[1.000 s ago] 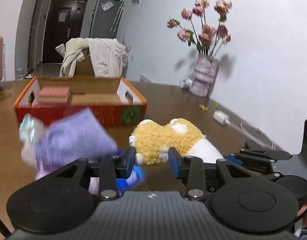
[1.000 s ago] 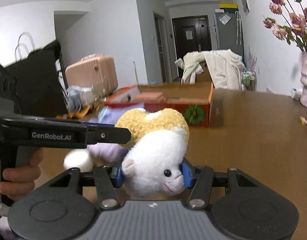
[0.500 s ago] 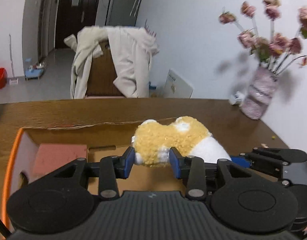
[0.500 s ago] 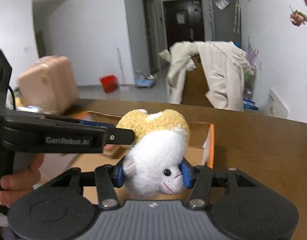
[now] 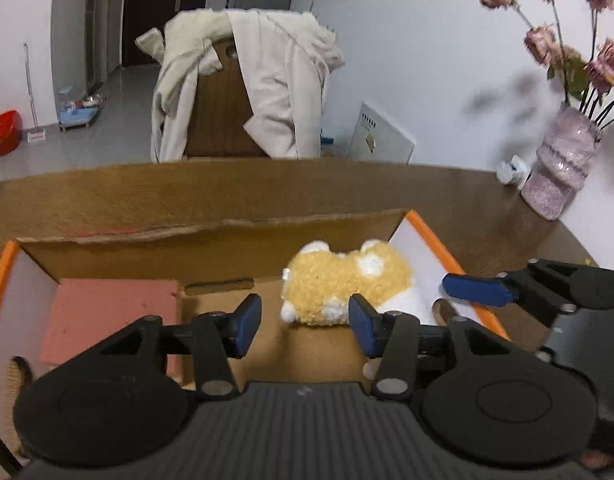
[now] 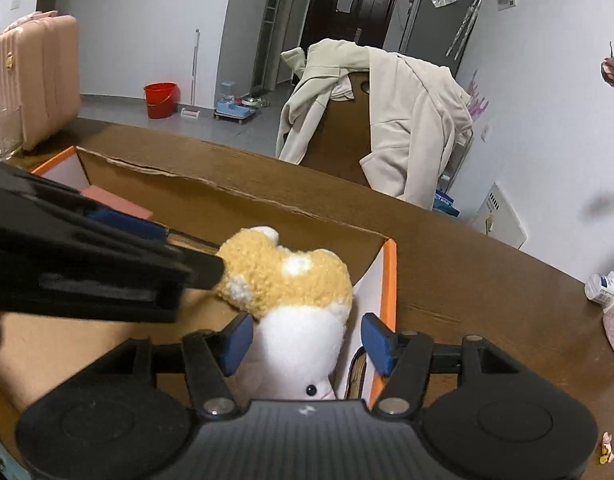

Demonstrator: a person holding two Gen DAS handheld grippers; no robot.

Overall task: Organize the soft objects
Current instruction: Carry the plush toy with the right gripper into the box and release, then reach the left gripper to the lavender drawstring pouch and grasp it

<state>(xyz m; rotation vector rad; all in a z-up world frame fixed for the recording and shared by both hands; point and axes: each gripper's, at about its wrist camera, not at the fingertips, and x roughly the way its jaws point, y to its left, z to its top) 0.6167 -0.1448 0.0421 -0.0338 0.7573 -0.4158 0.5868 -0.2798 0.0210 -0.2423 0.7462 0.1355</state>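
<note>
**While hanging over the box: plush toy being let go**

Since a second ago, shifted from the open table (image 5: 107, 196) to a spot above the cardboard box (image 5: 227, 236), with the plush toy (image 5: 343, 292) carried along between both tools. Gone from view on the way: the purple soft item seen on the near left.

Left gripper (image 5: 303, 320) opening, blue pads spread, left pad well clear of the yellow fur and right pad just beside it. Right gripper (image 6: 307, 340) opening too, with a gap on either side of the white head between its pads. No squeeze visible on either side (a firm pinch on both half a second ago).

Toy now inside the box, toward its right end beside the white inner wall, well apart from the pink block (image 5: 111, 320) at the left end. Whether resting on the floor or mid-drop: cannot tell.

Judged from this, delivery of one soft object nearly done; pull clear next, then back for the rest.
</note>
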